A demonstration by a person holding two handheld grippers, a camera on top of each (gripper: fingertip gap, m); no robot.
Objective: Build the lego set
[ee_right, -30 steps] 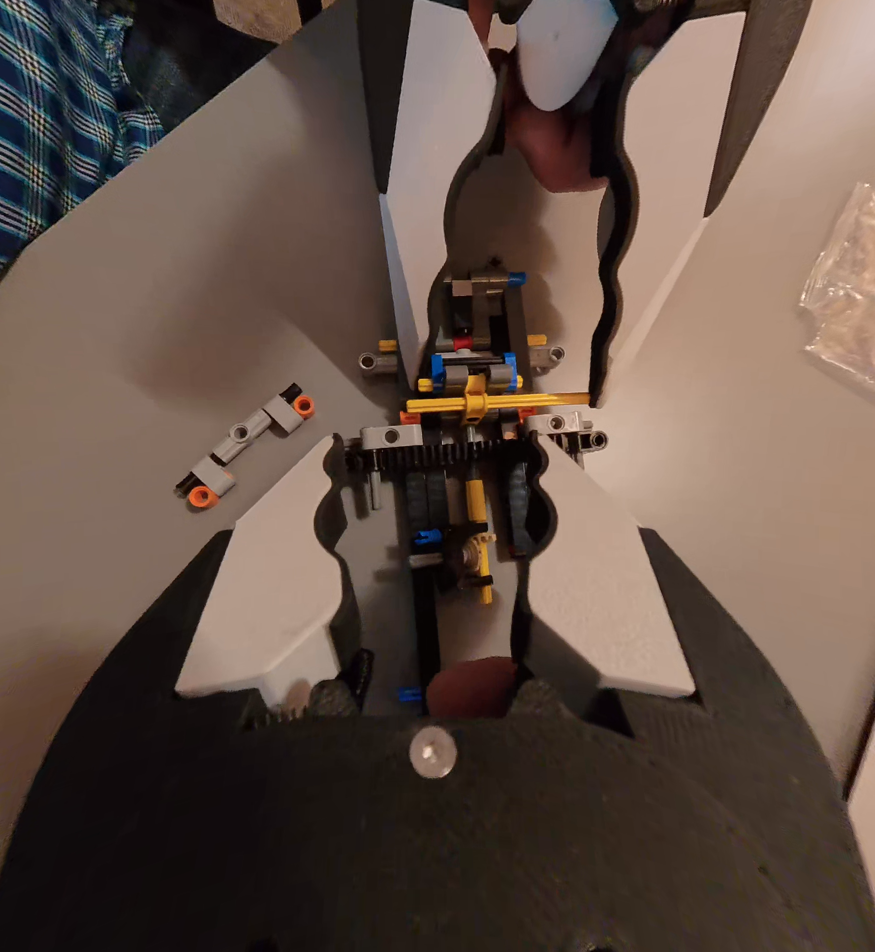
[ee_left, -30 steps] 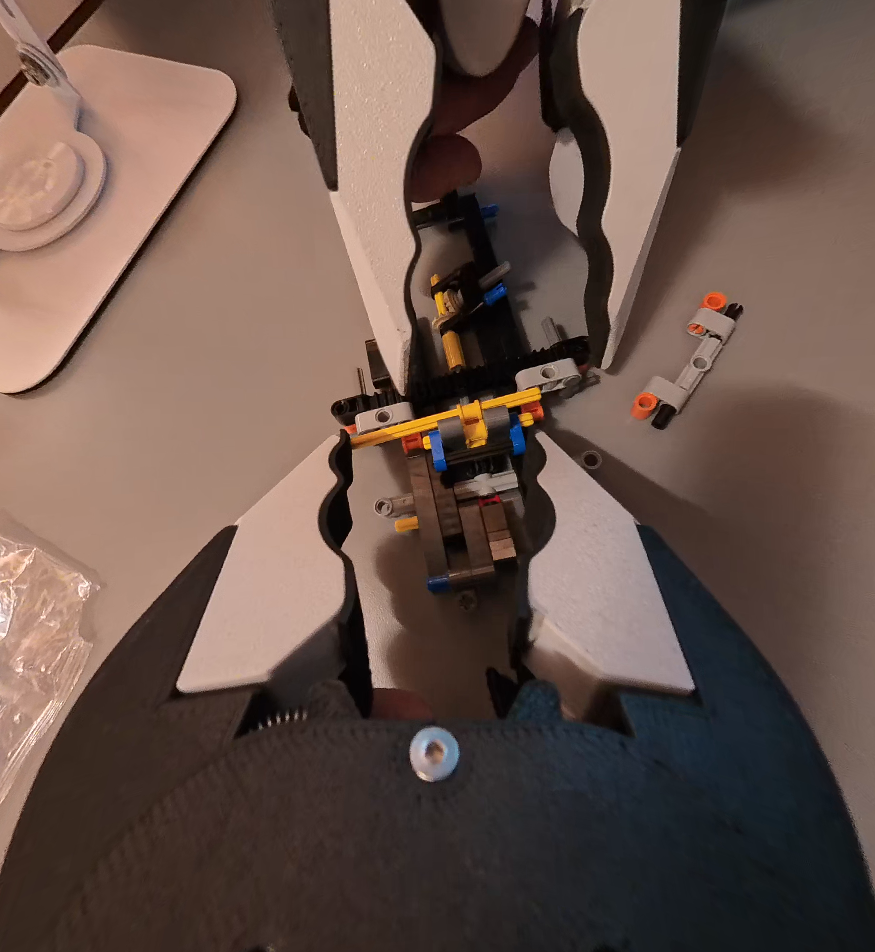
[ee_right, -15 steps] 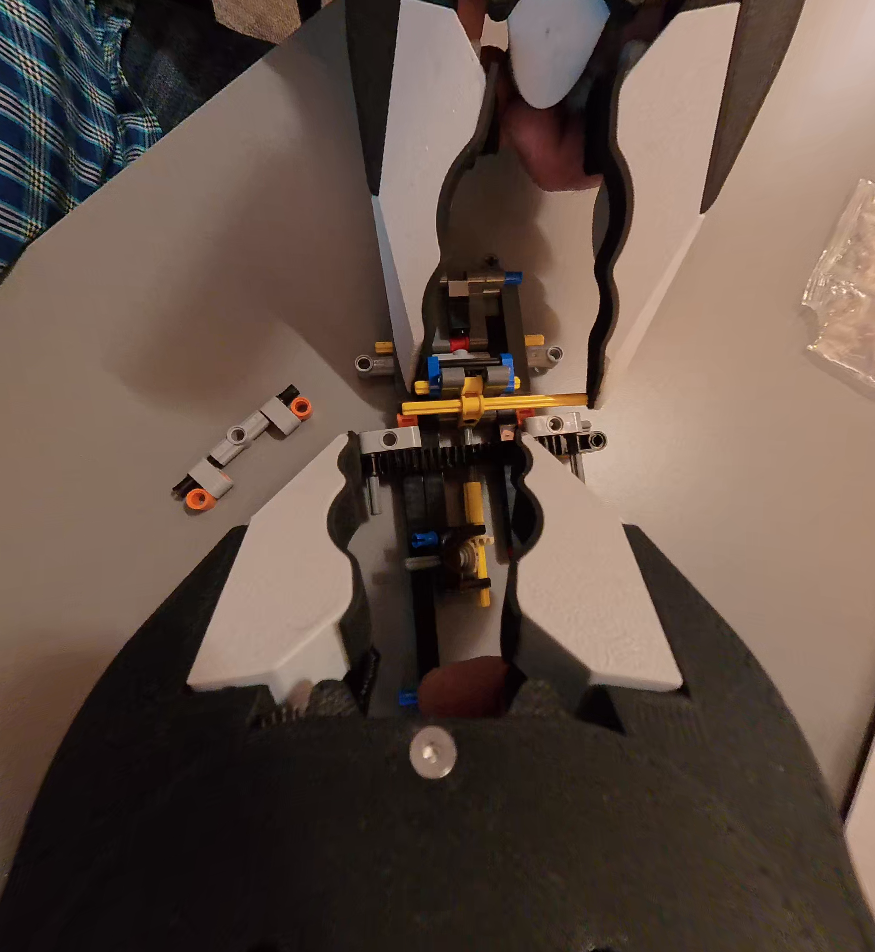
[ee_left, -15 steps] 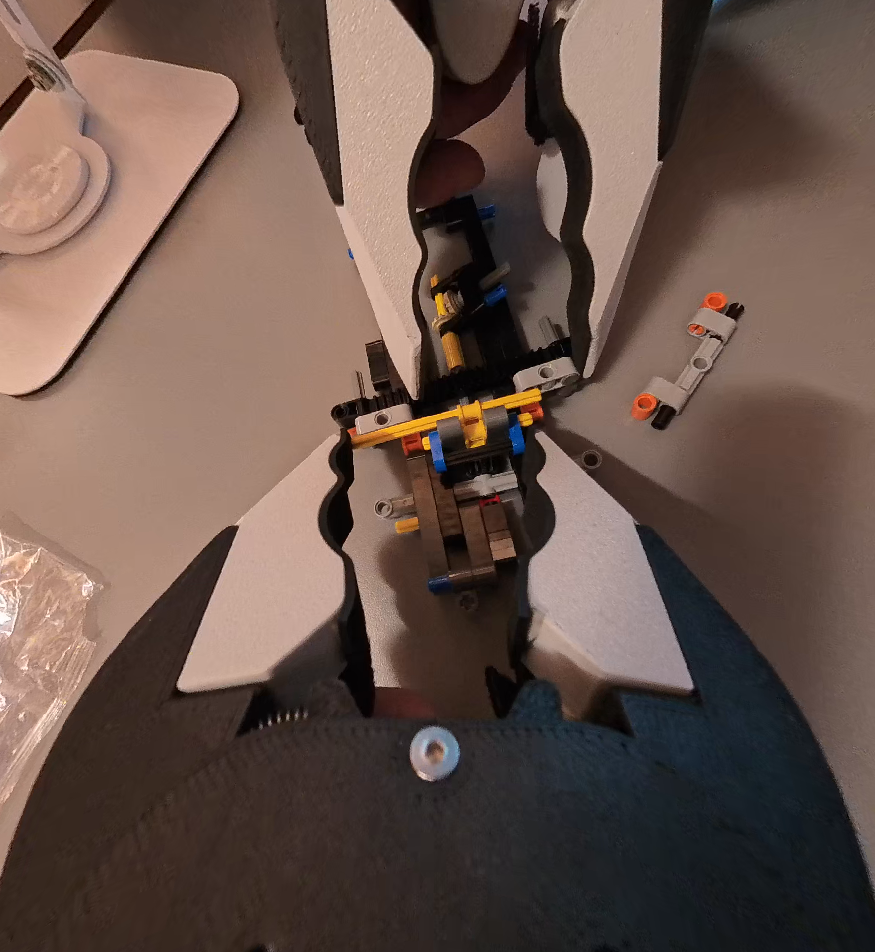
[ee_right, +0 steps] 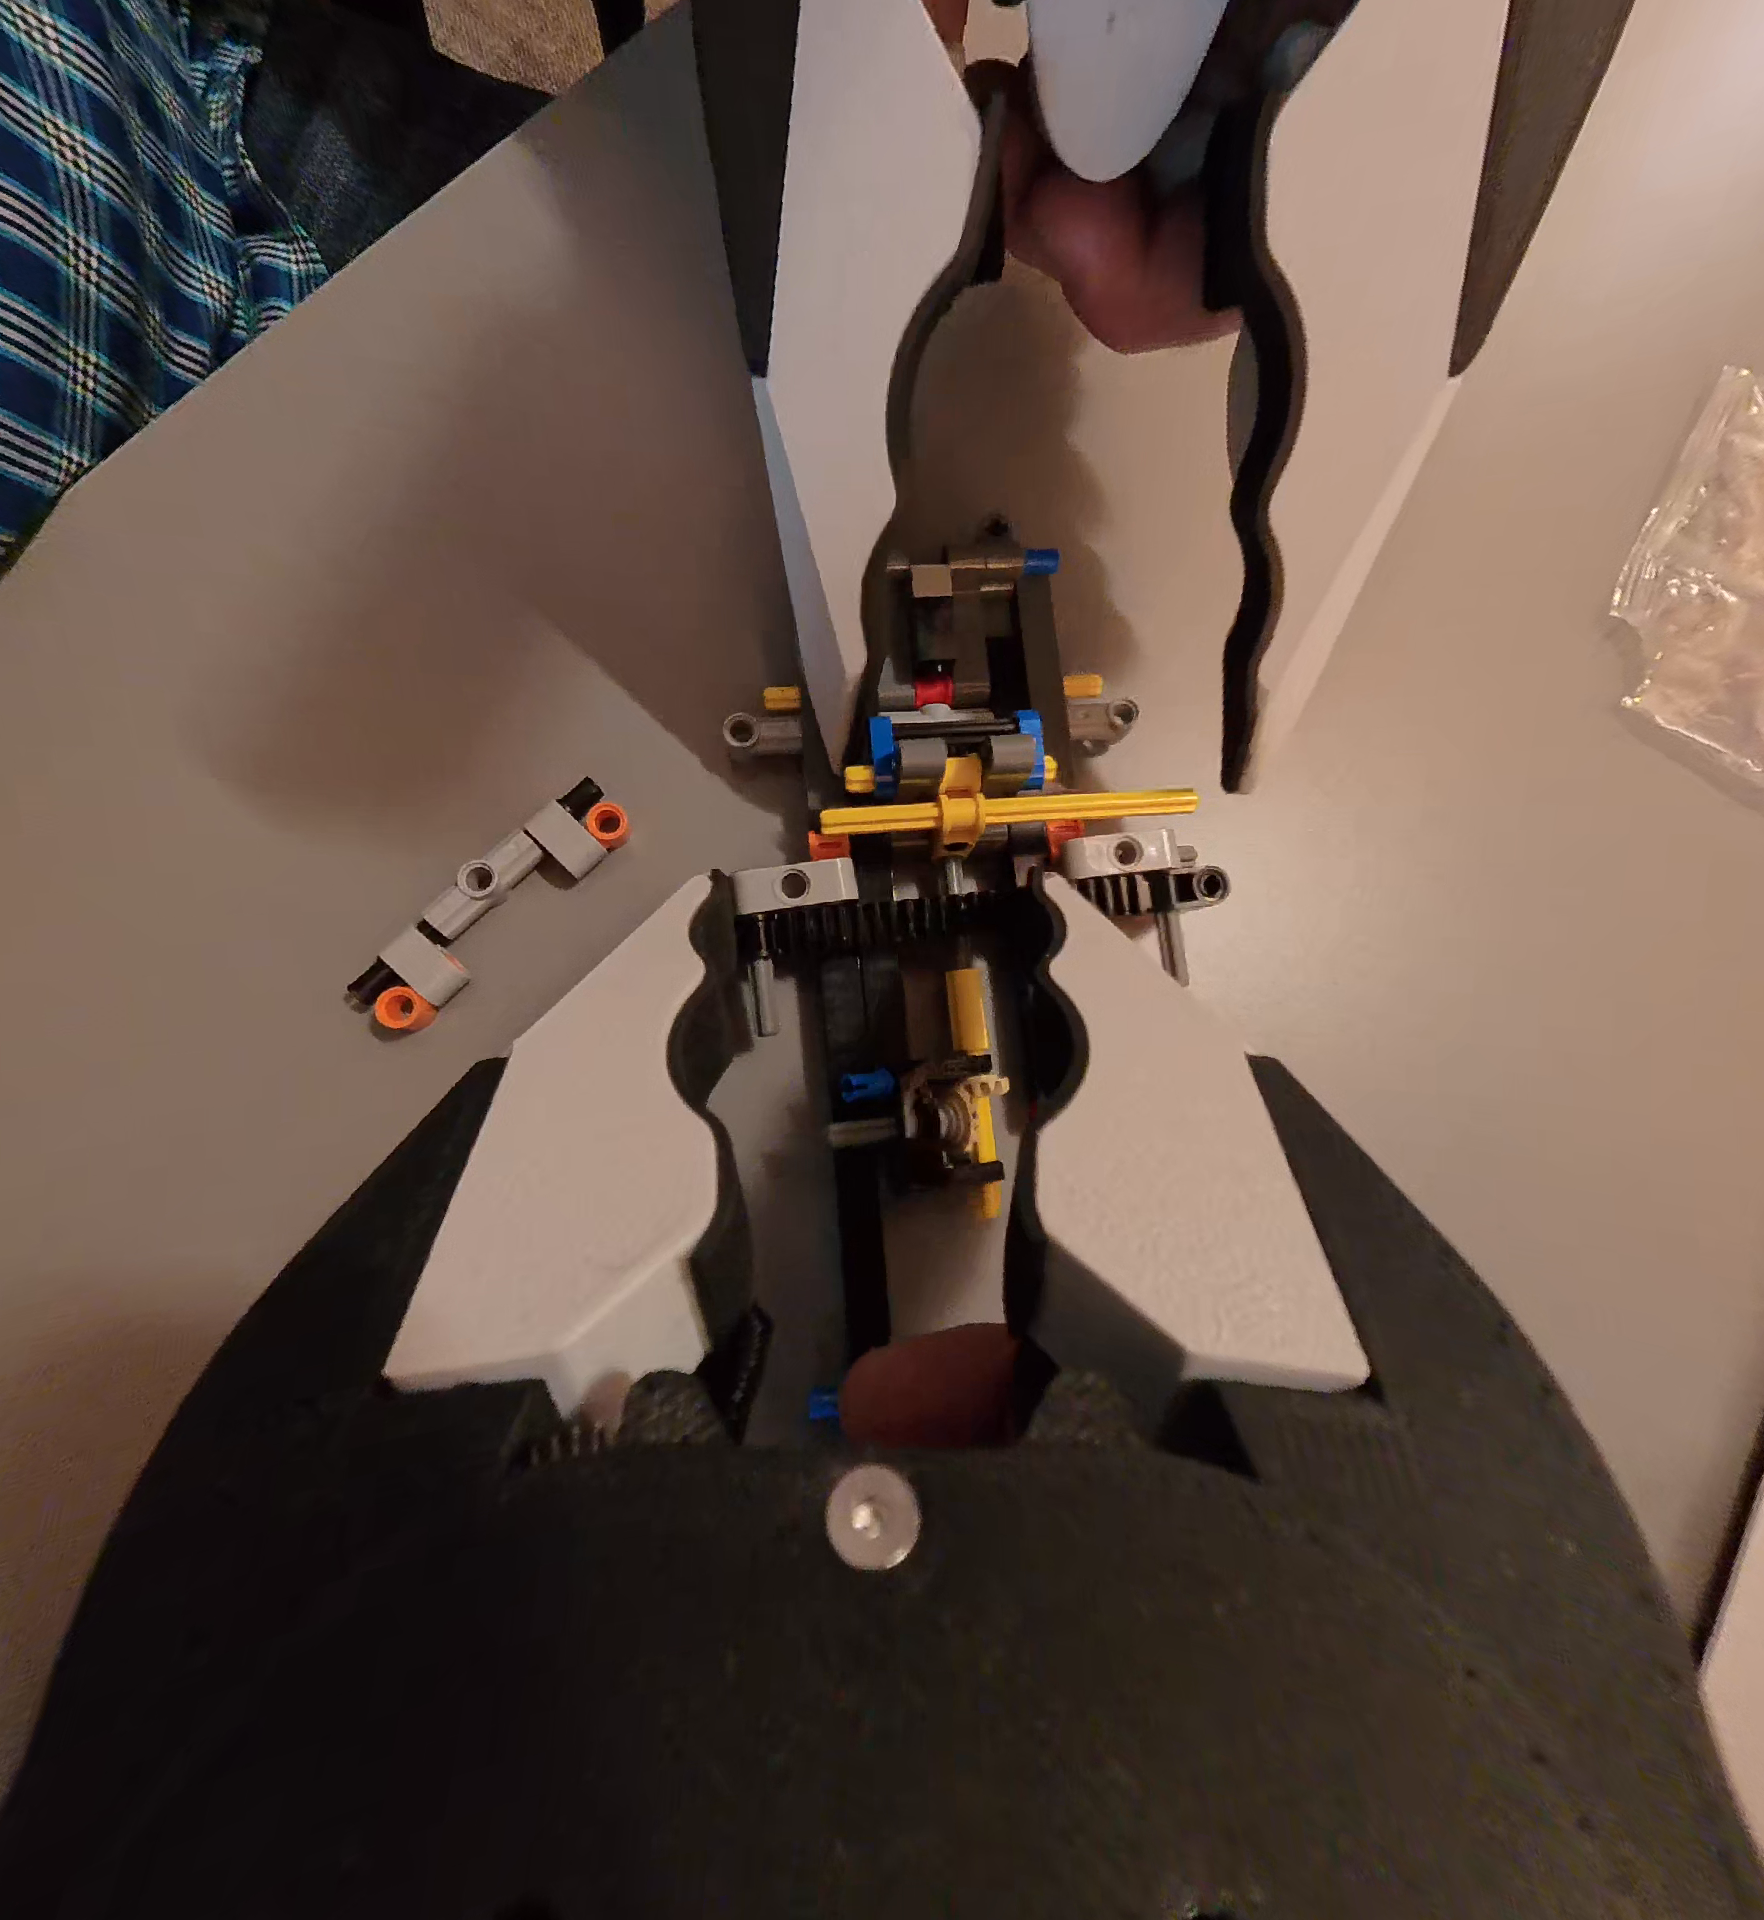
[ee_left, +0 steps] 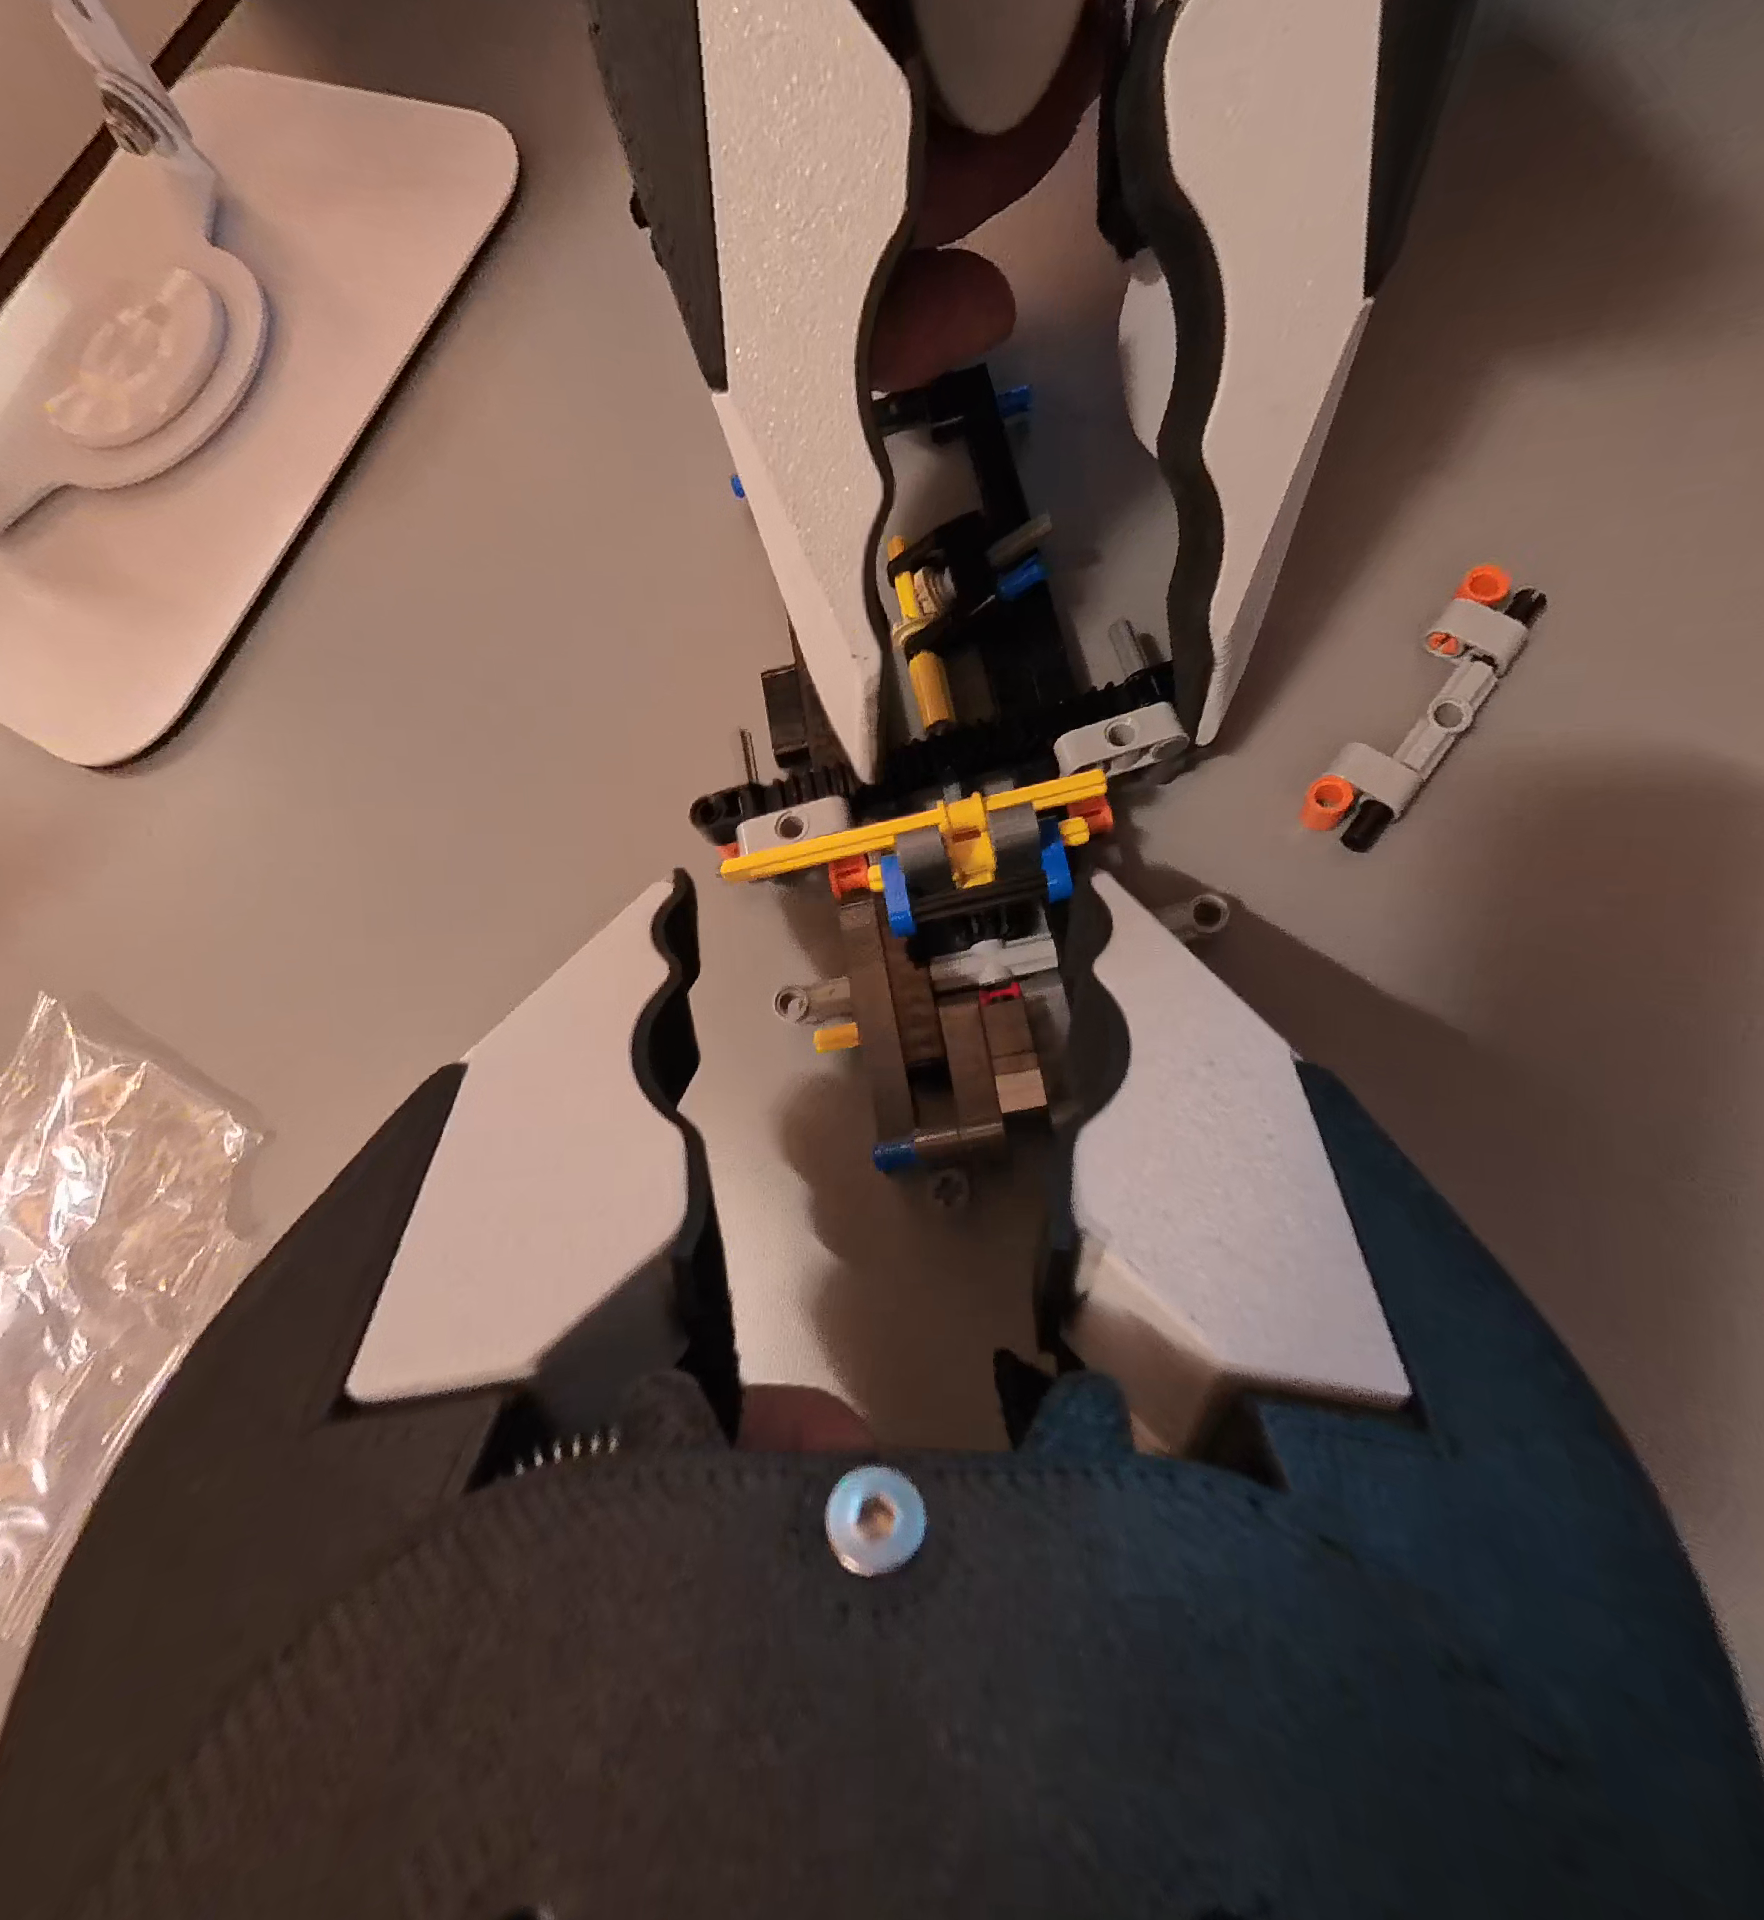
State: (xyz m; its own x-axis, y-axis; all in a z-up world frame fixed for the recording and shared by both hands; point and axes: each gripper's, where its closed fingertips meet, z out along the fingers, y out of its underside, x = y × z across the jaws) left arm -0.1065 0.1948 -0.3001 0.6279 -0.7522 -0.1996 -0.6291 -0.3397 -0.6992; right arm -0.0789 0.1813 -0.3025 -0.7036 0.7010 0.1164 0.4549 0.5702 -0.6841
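A Lego Technic assembly [ee_left: 961, 831] lies on the grey table between my two grippers, which face each other. It has a yellow cross axle, a black gear rack, a black frame and a brown beam section. My left gripper [ee_left: 883, 894] is open around the brown end; its right finger touches it and its left finger stands apart. My right gripper [ee_right: 883, 899] is open but narrow around the black frame [ee_right: 857, 1143]; its right finger lies against the frame, with a gap at its left finger. Each gripper also shows in the other's view: the right one [ee_left: 1029, 753] and the left one [ee_right: 1034, 769].
A loose grey link with orange ends [ee_left: 1418, 717] lies beside the assembly; the right wrist view shows it too [ee_right: 488, 899]. A clear plastic bag [ee_left: 57, 1278] lies to the left and also shows in the right wrist view [ee_right: 1751, 613]. A white stand base [ee_left: 182, 416] sits at the far left. Plaid cloth [ee_right: 57, 291] lies past the table edge. Less than 4 cm separates the two grippers' tips.
My right gripper's jaws have narrowed around the black frame. The left gripper and the assembly have stayed almost still.
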